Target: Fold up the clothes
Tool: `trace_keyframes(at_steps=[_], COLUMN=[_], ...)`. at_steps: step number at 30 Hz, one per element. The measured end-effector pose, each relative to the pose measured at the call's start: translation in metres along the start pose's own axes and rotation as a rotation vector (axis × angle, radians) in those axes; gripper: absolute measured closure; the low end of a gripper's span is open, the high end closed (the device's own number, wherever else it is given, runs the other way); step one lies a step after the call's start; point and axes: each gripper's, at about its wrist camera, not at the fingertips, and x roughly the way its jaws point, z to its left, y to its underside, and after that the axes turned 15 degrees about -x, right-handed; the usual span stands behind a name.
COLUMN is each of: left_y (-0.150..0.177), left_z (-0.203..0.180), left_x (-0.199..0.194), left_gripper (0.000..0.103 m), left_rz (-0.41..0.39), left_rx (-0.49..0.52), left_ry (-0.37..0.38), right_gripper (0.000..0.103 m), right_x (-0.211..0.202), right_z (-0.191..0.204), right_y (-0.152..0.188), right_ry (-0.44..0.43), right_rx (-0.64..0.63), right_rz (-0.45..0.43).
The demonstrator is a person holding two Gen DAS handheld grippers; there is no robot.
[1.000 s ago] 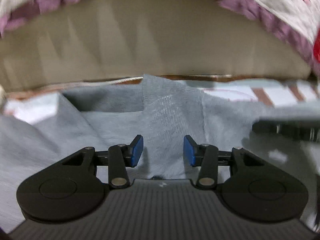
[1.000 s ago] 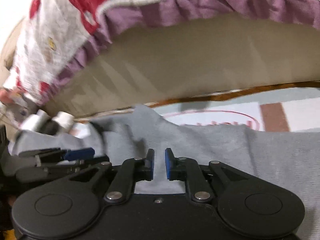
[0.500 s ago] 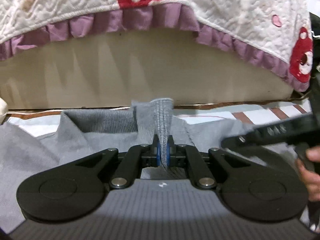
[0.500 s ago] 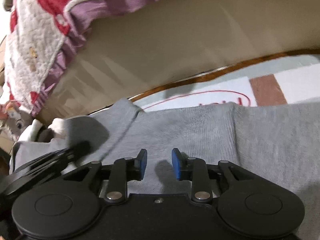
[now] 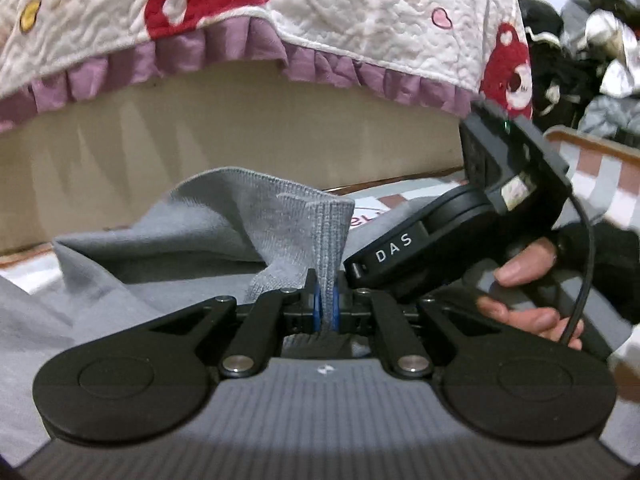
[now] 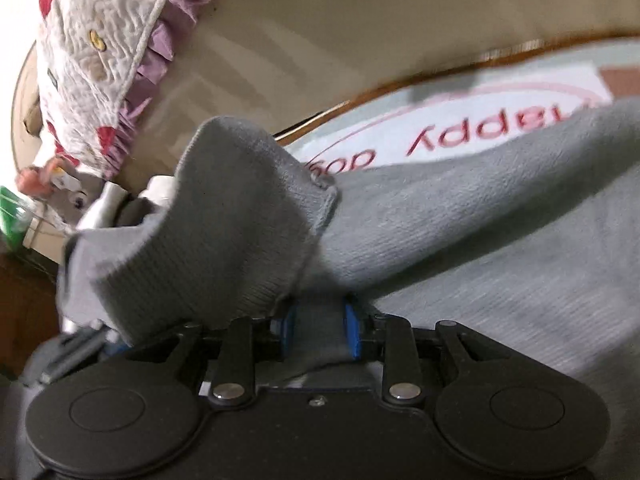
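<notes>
Grey sweater (image 5: 208, 236) lies on the printed mat (image 6: 460, 128), its ribbed edge pinched upright in the clamped left gripper (image 5: 326, 306) and bunched between the right gripper (image 6: 318, 330) pads, side by side.

low wrist views, sharing grey garment (image 5: 224, 232)

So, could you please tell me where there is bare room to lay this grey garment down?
Bare mat shows between the bed base and the grey garment, around the red lettering. Nearer, the garment covers everything; the clothes pile crowds the right.
</notes>
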Motion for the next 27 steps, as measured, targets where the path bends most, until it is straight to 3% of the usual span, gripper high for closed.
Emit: trace_keyframes(at_steps=[2,5,7,8,9,12,16,17,18,20,21,22,25,27], left_y=[-0.002,0.001,0.006,0.009,0.013,0.023,0.036,0.039,0.042,0.044,0.041,0.034,0.012,-0.006], left_z=[0.005,0.0,-0.011,-0.018,-0.025,-0.043,-0.061,-0.065,-0.07,-0.067,-0.062,-0.053,-0.023,0.007], left_x=[0.006,0.014,0.021,0.025,0.03,0.041,0.05,0.052,0.054,0.047,0.042,0.035,0.016,0.007], left_gripper=[0.098,0.098,0.098,0.098,0.098,0.098,0.098,0.097,0.097,0.09,0.079,0.075,0.074,0.07], left_rz=[0.034,0.052,0.063,0.075,0.088,0.12,0.141,0.146,0.151,0.158,0.166,0.167,0.167,0.113], left_rx=[-0.028,0.024,0.094,0.129,0.164,0.262,0.374,0.402,0.429,0.451,0.438,0.373,0.166,-0.047], left_ry=[0.036,0.009,-0.009,-0.014,-0.019,-0.038,-0.077,-0.086,-0.096,-0.075,-0.052,-0.022,0.068,0.099], right_gripper=[0.076,0.074,0.057,0.042,0.031,0.029,0.03,0.041,0.07,0.097,0.097,0.097,0.097,0.097], right_x=[-0.006,-0.017,-0.024,-0.031,-0.039,-0.045,-0.03,-0.026,-0.025,-0.028,-0.031,-0.032,-0.03,-0.027], right_z=[-0.011,-0.027,-0.039,-0.04,-0.038,-0.018,0.013,0.021,0.022,0.012,0.001,-0.003,-0.006,0.0], right_y=[0.0,0.0,0.0,-0.001,-0.004,-0.013,-0.013,-0.012,-0.011,-0.008,-0.007,-0.007,-0.008,-0.007], right_ry=[-0.047,-0.114,-0.158,-0.167,-0.169,-0.171,0.023,0.074,0.119,0.166,0.157,0.163,0.199,0.224], right_rx=[0.082,0.208,0.292,0.306,0.294,0.193,-0.03,-0.087,-0.113,-0.088,-0.03,-0.013,-0.016,-0.046], right_rz=[-0.03,-0.081,-0.115,-0.151,-0.183,-0.18,-0.11,-0.091,-0.104,-0.144,-0.162,-0.167,-0.169,-0.163])
